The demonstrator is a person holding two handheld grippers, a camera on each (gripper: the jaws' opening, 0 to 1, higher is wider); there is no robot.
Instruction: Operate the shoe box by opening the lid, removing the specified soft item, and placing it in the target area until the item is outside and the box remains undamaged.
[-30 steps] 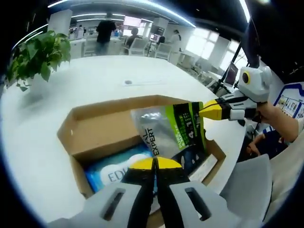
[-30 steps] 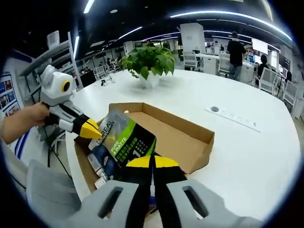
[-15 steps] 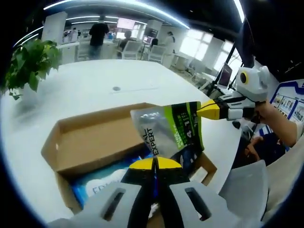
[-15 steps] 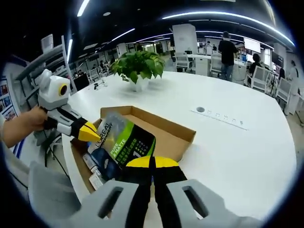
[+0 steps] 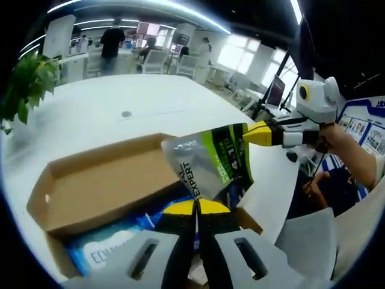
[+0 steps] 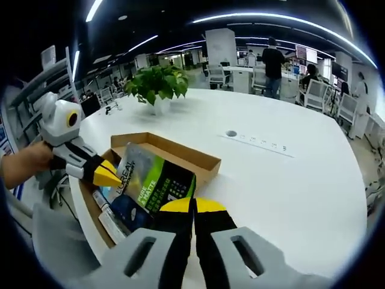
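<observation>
Your pouch [image 5: 212, 165] is glossy foil-like plastic, silvery and green, catching ceiling light and creasing softly. The shoe box [image 5: 102, 186] is matt brown corrugated cardboard with raw, rough-looking edges. Inside it, the blue pack [image 5: 111, 248] looks like smooth, slightly shiny plastic film. The table [image 6: 289, 180] is smooth white with a faint sheen. Your gripper tips [image 5: 195, 208] look like matt yellow and black plastic.

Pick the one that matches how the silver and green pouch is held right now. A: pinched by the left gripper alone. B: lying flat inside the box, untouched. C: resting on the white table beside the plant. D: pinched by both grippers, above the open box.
D: the pouch is gripped at its lower edge by the left gripper and at its far corner by the right gripper, raised above the open cardboard box.
</observation>
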